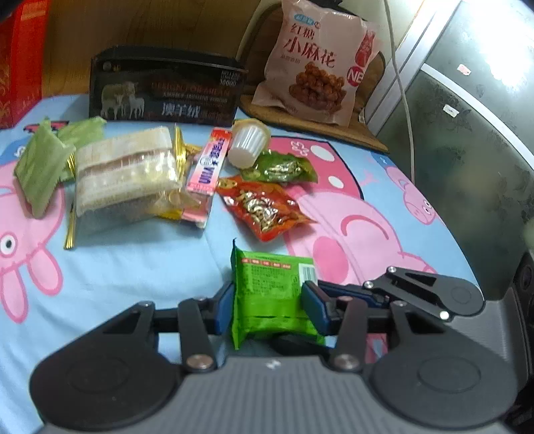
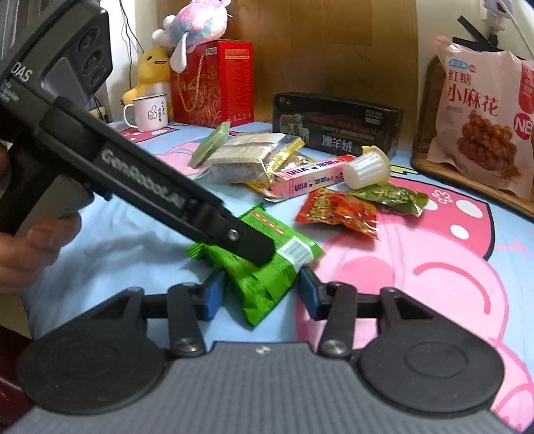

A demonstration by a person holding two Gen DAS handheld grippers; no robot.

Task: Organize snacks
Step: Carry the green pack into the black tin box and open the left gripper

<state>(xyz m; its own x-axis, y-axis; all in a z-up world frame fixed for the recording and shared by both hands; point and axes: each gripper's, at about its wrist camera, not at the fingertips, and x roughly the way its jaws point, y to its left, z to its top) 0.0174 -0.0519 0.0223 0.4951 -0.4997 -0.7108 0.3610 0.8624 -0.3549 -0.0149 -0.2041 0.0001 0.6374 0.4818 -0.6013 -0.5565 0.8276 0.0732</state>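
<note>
A bright green snack packet lies on the pink-and-blue cartoon sheet, and it also shows in the right wrist view. My left gripper has its blue pads against both sides of the packet. My right gripper stands open around the packet's near end, pads apart from it. The left gripper's black arm crosses over the packet in the right wrist view. Further back lie a red packet, a dark green packet, a pink box, a white cup and a clear biscuit pack.
A black box and a large pink snack bag stand at the back. Pale green packets lie at the left. A red gift box, a mug and plush toys stand at the far left corner.
</note>
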